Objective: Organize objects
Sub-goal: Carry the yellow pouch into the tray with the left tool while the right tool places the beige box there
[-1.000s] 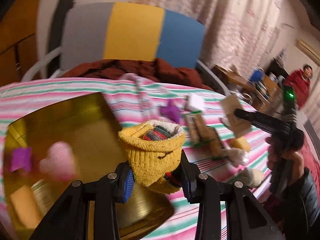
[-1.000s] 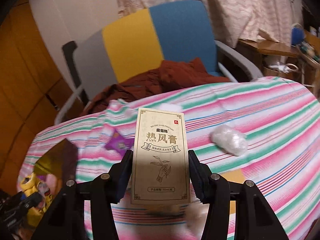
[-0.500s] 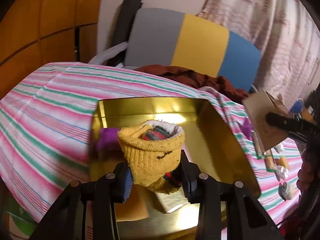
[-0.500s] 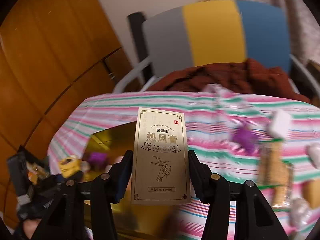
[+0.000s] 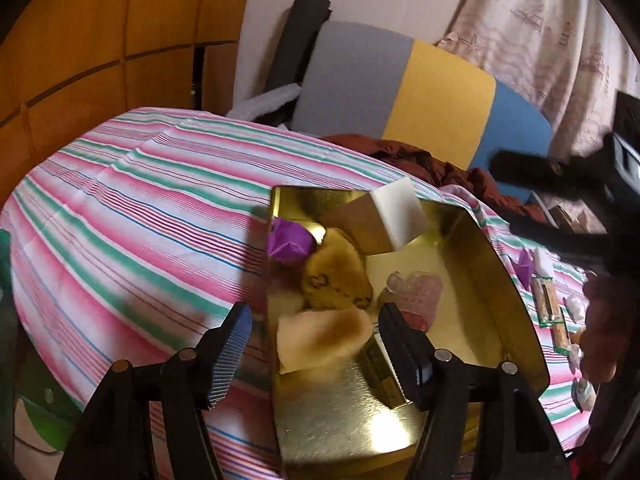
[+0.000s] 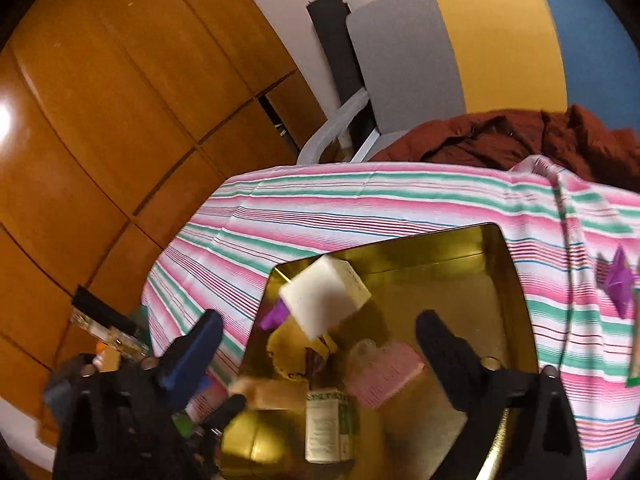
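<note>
With both my left gripper (image 5: 314, 340) and right gripper (image 6: 320, 344) spread wide and empty above the gold tin (image 5: 516, 292), the carton (image 6: 324, 296) tumbles at twelve o'clock (blurred), while loose items (image 5: 548, 304) at three o'clock sit nearer my right.

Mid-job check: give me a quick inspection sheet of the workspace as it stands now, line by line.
Surface: striped tablecloth covers the table.
Job's things: gold tray holds a yellow sock, a purple paper piece, a pink packet, a green-labelled box; a cream box shows blurred above the tray.
Clutter: another purple piece and wrapped packets lie on the cloth right of the tray.
Grippers: left gripper open, empty; right gripper open, empty.
Cables: nothing seen.
Surroundings: three-coloured chair with a brown garment; wooden panelling.
</note>
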The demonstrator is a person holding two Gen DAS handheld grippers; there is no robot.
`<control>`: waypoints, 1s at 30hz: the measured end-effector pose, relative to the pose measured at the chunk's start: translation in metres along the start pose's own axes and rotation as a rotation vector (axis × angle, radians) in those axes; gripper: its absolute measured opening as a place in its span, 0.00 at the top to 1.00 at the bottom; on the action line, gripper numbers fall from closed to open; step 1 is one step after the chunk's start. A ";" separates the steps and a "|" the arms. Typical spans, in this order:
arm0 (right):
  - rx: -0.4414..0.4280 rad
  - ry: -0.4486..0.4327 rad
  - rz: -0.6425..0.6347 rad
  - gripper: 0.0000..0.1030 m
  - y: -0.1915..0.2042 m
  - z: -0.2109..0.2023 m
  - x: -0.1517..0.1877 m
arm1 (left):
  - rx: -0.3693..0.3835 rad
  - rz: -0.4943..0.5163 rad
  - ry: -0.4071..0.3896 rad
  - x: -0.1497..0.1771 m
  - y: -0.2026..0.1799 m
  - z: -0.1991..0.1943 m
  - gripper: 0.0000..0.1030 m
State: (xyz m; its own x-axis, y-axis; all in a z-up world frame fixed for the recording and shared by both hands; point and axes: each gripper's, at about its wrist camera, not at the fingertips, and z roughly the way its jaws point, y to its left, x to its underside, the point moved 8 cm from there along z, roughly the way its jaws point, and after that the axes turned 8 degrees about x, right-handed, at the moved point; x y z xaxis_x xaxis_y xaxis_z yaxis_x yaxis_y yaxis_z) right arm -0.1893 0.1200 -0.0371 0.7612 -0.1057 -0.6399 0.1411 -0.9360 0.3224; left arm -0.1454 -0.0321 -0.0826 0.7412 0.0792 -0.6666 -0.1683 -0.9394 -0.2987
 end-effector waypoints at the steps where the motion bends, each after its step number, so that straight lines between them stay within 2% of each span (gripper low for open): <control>1: 0.027 -0.020 -0.031 0.00 0.001 -0.005 0.004 | -0.004 -0.001 -0.006 0.000 0.001 -0.002 0.36; 5: 0.120 -0.077 -0.128 0.00 0.003 -0.017 0.016 | -0.015 -0.005 -0.023 0.001 -0.001 -0.008 0.36; 7: 0.167 -0.099 -0.140 0.00 0.000 -0.022 0.022 | -0.018 0.002 -0.031 0.002 -0.005 -0.012 0.36; 8: 0.163 -0.097 -0.137 0.00 -0.003 -0.025 0.025 | -0.018 0.008 -0.035 0.003 -0.008 -0.013 0.36; 11: 0.104 0.025 -0.092 0.00 -0.010 -0.018 0.044 | -0.017 0.025 -0.041 0.005 -0.016 -0.019 0.36; 13: 0.093 0.046 -0.094 0.00 -0.013 -0.019 0.053 | -0.021 0.042 -0.041 0.007 -0.022 -0.022 0.36; 15: 0.116 0.016 -0.114 0.00 -0.016 -0.025 0.062 | -0.027 0.060 -0.043 0.009 -0.027 -0.025 0.36; 21: 0.263 -0.042 -0.188 0.00 -0.030 -0.040 0.081 | -0.064 0.107 -0.060 0.015 -0.039 -0.034 0.36; 30: 0.320 -0.090 -0.220 0.00 -0.036 -0.062 0.095 | -0.085 0.170 -0.065 0.022 -0.054 -0.038 0.36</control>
State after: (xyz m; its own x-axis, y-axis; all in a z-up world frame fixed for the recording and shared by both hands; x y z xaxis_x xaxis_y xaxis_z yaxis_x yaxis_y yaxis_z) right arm -0.0829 0.1647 -0.0664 0.6739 0.0936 -0.7328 0.0793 -0.9954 -0.0542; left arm -0.0952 0.0073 -0.0551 0.6630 -0.0646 -0.7458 -0.2301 -0.9656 -0.1209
